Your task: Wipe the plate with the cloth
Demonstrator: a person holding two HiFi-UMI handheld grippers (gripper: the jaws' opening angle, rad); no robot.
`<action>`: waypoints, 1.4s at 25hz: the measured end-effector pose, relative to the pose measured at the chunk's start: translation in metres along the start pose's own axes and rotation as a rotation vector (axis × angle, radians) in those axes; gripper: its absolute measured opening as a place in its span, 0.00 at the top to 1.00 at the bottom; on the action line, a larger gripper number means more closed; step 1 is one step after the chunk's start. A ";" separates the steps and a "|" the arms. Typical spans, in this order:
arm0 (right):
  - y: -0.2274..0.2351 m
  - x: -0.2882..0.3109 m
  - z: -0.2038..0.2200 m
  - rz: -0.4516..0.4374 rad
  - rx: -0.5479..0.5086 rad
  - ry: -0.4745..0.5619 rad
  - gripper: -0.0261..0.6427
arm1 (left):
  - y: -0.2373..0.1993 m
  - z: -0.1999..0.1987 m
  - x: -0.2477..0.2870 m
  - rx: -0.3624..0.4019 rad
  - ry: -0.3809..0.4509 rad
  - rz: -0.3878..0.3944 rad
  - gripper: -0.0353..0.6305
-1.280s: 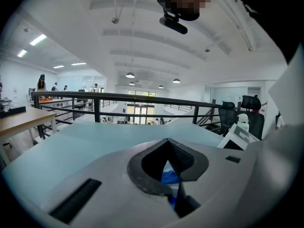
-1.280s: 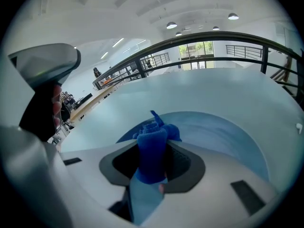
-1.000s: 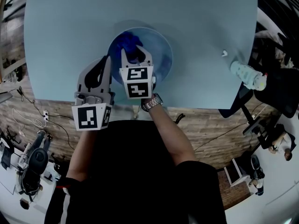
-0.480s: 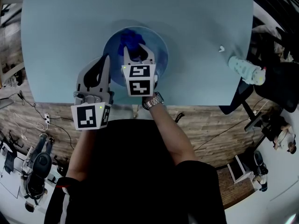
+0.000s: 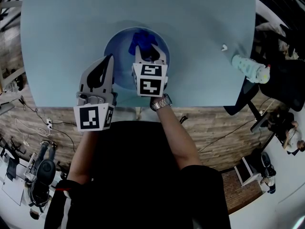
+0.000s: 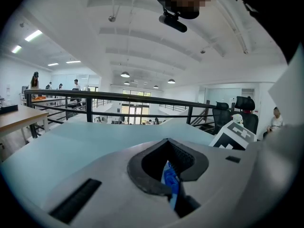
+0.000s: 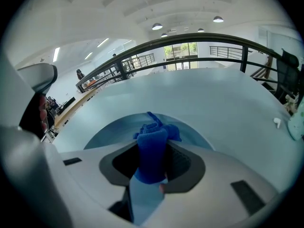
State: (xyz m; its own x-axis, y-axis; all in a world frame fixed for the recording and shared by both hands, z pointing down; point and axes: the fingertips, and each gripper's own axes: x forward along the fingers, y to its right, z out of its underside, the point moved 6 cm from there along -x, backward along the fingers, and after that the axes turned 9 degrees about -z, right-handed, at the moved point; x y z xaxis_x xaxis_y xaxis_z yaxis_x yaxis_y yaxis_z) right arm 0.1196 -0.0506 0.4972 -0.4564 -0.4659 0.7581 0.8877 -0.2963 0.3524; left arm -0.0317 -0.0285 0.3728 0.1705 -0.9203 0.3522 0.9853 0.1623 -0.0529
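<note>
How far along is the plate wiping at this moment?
Done: the right claw is shut on the blue cloth, and the left claw is clamped on the near-left rim of the plate, apparently steadying it. In hand: the cloth sits over the far part of the plate. Left: whether the plate is fully wiped can't be judged; cloth and plate are not yet released.

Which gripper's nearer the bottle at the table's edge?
Right. The right gripper holds the cloth over the plate, bottle to its right; the left gripper grips the plate's left rim, farther off.
</note>
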 end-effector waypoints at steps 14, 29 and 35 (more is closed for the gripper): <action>0.017 -0.015 0.006 0.076 0.024 -0.003 0.78 | 0.001 -0.002 -0.003 -0.003 0.009 0.027 0.95; -0.028 -0.014 0.009 -0.017 -0.027 0.007 0.78 | -0.013 0.000 -0.024 -0.014 0.020 -0.031 0.95; -0.055 -0.003 0.010 -0.072 -0.057 -0.021 0.78 | -0.025 0.003 -0.032 -0.025 0.017 -0.066 0.95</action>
State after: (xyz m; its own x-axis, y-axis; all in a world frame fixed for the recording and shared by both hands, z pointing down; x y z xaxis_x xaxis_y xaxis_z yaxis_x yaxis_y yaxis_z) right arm 0.0731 -0.0248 0.4807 -0.5167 -0.4245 0.7435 0.8477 -0.3754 0.3747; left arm -0.0620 -0.0018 0.3657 0.1053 -0.9346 0.3398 0.9943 0.0926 -0.0537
